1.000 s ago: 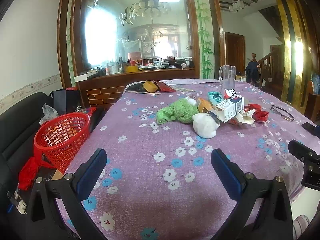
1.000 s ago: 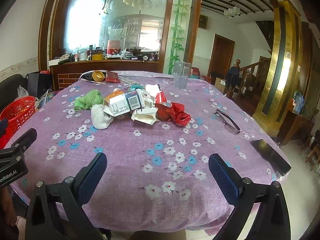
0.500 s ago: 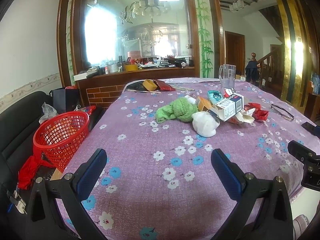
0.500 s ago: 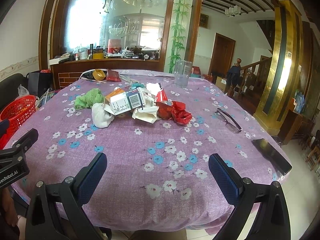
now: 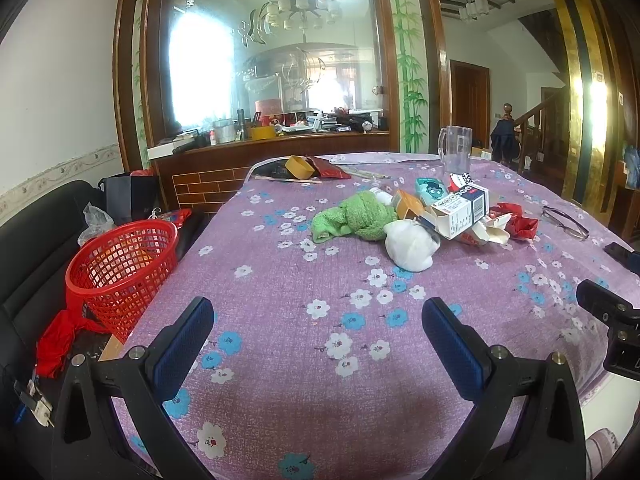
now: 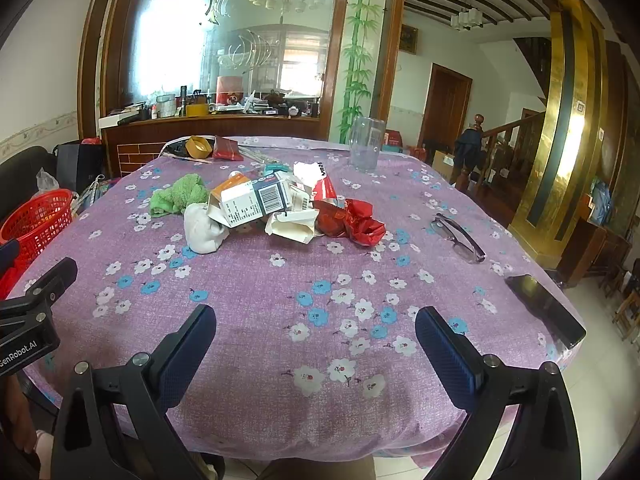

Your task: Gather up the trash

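A heap of trash lies mid-table on the purple flowered cloth: a white crumpled wad (image 5: 409, 243) (image 6: 203, 227), a white carton with a barcode (image 5: 460, 212) (image 6: 256, 202), a torn white box (image 6: 294, 227), red foil wrappers (image 6: 352, 222) (image 5: 520, 224) and a green cloth (image 5: 352, 220) (image 6: 180, 196). A red mesh basket (image 5: 120, 268) (image 6: 38, 220) stands off the table's left edge. My left gripper (image 5: 318, 332) hovers open over the near cloth, well short of the heap. My right gripper (image 6: 316, 334) is likewise open and holds nothing.
Glasses (image 6: 458, 238) and a dark phone (image 6: 544, 308) lie on the table's right side. A clear glass mug (image 6: 366, 148) stands at the back, with a tape roll (image 6: 199, 146) and red packet further left. A black sofa (image 5: 28, 240) holds the basket.
Both cameras have drifted slightly, so the heap sits a little lower in view. Nothing on the table has moved and both grippers stay open.
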### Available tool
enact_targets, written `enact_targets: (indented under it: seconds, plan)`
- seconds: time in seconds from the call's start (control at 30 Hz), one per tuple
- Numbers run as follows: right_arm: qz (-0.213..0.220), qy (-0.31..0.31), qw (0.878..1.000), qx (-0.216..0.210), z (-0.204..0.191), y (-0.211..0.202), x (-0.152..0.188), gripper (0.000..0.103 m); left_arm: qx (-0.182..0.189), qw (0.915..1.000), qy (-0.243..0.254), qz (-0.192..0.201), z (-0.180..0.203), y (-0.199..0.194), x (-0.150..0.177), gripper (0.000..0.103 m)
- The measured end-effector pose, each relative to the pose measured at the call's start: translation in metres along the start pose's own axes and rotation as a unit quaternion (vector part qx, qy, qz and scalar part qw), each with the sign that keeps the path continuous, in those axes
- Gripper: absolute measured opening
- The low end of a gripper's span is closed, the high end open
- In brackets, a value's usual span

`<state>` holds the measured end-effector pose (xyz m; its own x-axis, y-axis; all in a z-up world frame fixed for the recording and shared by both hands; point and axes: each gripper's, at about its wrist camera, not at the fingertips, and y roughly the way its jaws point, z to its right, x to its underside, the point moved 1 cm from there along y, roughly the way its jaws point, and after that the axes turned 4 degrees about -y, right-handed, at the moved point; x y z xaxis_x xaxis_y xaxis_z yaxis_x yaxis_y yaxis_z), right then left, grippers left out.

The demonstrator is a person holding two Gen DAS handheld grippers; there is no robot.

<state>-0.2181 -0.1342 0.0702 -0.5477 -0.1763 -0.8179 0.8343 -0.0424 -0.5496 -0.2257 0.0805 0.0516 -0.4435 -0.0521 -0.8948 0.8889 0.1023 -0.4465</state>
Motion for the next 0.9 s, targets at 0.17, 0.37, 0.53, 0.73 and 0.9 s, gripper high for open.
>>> enact_targets:
  seconds: [0.17,0.37,0.53,0.73,0.9]
  plan:
    - [-0.003,-0.001,1.0,-0.001,0.0,0.0,0.0,0.101,0.0,1.0,0.0,-0.001,0.0,0.0,0.001,0.103]
    - [-0.003,0.003,1.0,-0.005,0.001,0.002,0.0,0.101,0.009,0.9999,0.004,-0.011,0.0,0.006,0.0,0.103]
    - [-0.02,0.02,0.999,-0.032,0.012,0.011,-0.001,0.091,0.065,0.9967,0.009,-0.047,0.002,0.025,-0.02,0.103]
    - [-0.066,0.073,0.989,-0.112,0.037,0.035,-0.006,0.067,0.133,0.9862,0.039,-0.091,0.025,0.062,-0.06,0.096]
    - [-0.094,0.102,0.978,-0.154,0.061,0.05,-0.014,0.062,0.171,0.9747,0.113,-0.09,0.073,0.084,-0.088,0.091]
